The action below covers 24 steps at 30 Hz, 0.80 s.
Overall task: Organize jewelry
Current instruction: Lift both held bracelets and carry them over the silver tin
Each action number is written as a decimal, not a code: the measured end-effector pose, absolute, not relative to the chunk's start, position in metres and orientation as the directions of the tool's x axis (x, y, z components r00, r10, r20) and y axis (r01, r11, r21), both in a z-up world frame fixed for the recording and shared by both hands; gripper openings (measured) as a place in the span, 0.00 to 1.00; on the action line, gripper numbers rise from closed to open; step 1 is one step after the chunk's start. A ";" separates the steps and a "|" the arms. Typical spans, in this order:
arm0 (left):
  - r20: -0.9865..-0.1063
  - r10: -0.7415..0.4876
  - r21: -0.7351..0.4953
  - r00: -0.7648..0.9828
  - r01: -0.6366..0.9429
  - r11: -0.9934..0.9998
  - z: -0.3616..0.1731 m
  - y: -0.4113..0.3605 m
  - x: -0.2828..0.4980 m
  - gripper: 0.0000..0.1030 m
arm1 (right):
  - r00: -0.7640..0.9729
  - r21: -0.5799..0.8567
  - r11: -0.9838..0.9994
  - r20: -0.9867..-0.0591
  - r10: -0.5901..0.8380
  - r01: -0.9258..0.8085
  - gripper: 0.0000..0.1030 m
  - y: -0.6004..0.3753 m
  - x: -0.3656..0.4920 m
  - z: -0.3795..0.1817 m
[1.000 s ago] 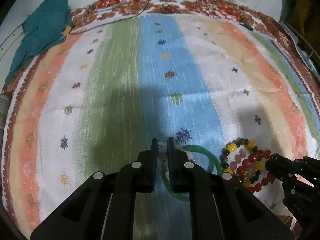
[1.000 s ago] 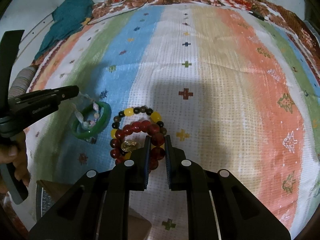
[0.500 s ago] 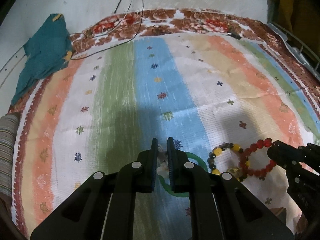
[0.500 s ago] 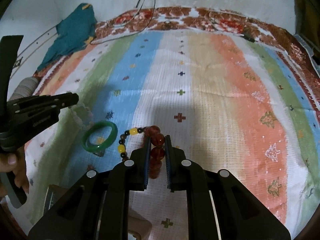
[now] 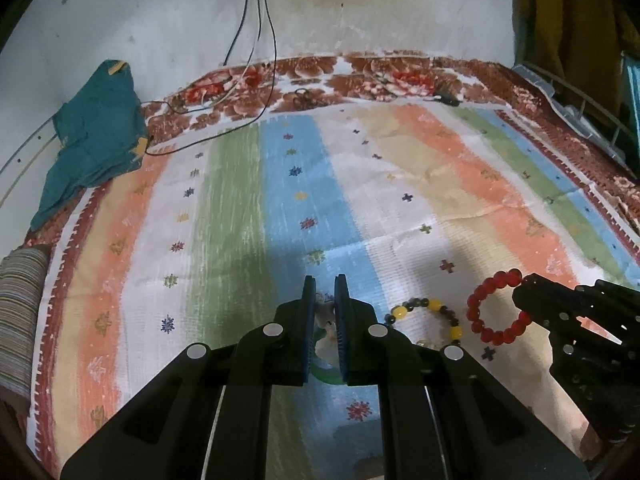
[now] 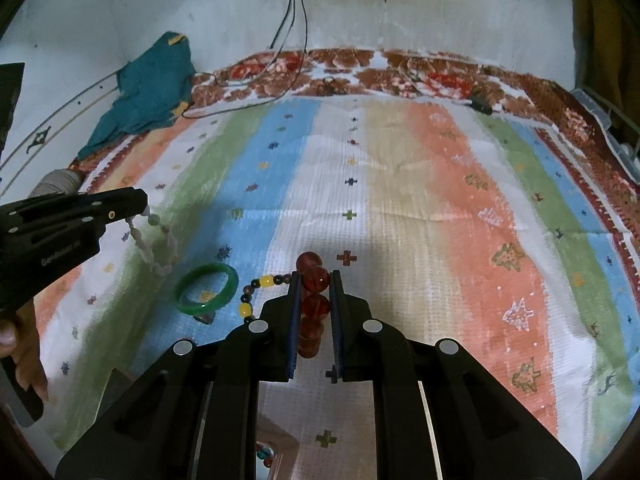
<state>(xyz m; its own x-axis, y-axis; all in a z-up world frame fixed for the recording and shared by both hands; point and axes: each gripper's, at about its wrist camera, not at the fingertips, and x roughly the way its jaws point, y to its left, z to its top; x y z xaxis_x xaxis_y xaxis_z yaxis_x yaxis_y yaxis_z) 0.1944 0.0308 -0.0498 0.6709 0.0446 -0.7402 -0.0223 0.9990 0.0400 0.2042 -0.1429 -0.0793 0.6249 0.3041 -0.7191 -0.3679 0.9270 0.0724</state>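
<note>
i am holding my right gripper (image 6: 314, 280) clamped on the red bead bracelet (image 5: 498, 306), its round red beads pinched between the two blue pads, and the loop is hanging in the air above the striped blanket (image 6: 400, 200). in the left wrist view that bracelet is showing as a full ring dangling from the tip of the right gripper (image 5: 524, 284).

my left gripper (image 5: 325, 284) is closed on a pale bead bracelet (image 6: 154, 242), whose whitish and pinkish beads are drooping from the gripper tip (image 6: 140, 204) and not touching the blanket. between the pads in the left wrist view i am seeing only a blurred pale bit of it.

the green bangle (image 6: 208, 289) is lying flat on the blue stripe, just below the hanging pale beads. just beside it, on its right, the yellow and dark bead bracelet (image 5: 428, 314) is lying on the blanket, partly hidden by my right gripper in the right wrist view.

a teal cloth (image 5: 96, 136) is sitting crumpled at the far left edge of the bed, and dark cables (image 5: 256, 20) are running down the wall onto the floral sheet (image 5: 360, 76).
</note>
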 end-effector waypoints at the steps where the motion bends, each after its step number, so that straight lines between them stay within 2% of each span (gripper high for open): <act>1: -0.737 0.040 0.037 0.674 -0.020 0.999 -0.048 0.030 0.192 0.09 | 0.634 0.063 0.927 -0.712 0.302 -0.370 0.14 -0.143 0.202 -0.077; 13: -0.681 -0.004 0.015 0.732 0.019 1.000 -0.022 0.016 0.159 0.09 | 0.700 0.004 0.918 -0.645 0.306 -0.397 0.14 -0.141 0.174 -0.050; 24: -0.638 -0.076 -0.040 0.766 0.065 0.997 0.003 0.006 0.124 0.09 | 0.710 0.014 0.893 -0.602 0.366 -0.449 0.14 -0.147 0.144 -0.029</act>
